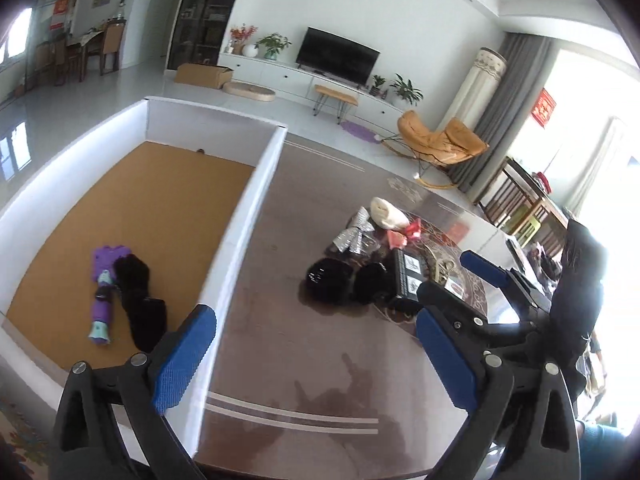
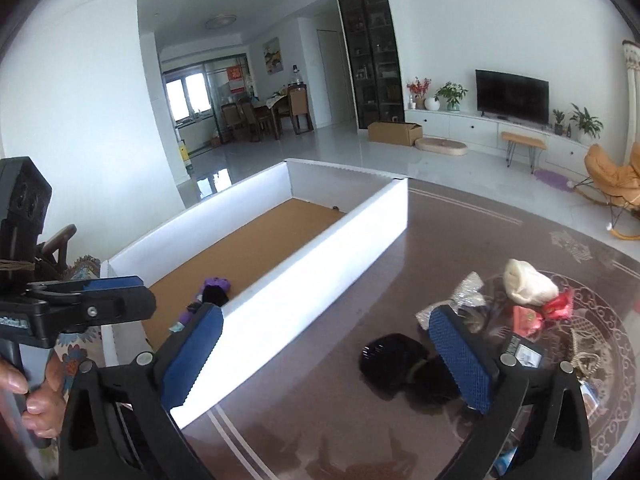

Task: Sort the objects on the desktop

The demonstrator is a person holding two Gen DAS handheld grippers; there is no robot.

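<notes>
Grippers: your left gripper (image 1: 316, 364) hangs with its blue-padded jaws wide apart and nothing between them; your right gripper (image 2: 326, 360) is just as wide apart and empty.
Tray: white-walled shallow box with a brown cork floor (image 1: 248, 216) sits at 10 o'clock in the left wrist view, on the left part of the glossy brown glass-topped table (image 1: 280, 360).
Already in the tray: purple and teal toy figure (image 1: 103, 300) lies on the cork, touching a black furry cloth strip (image 1: 140, 300) just to its right — both near the tray's near end.
Pile on the table: at 2 o'clock from your left gripper, well apart from the tray.
Pile contents: black glossy rounded case (image 1: 328, 286) nearest you, a black fuzzy lump (image 1: 372, 282) beside it, a black rectangular box with white labels (image 1: 408, 276) to their right.
Behind them: silver glittery bow (image 1: 354, 236), cream-coloured rolled cloth bundle (image 1: 386, 212), red and pink packets (image 1: 402, 236) — all touching or overlapping.
Right wrist view: the black case (image 2: 394, 356) lies between your two pads, partly hidden by the right pad (image 2: 460, 360).
</notes>
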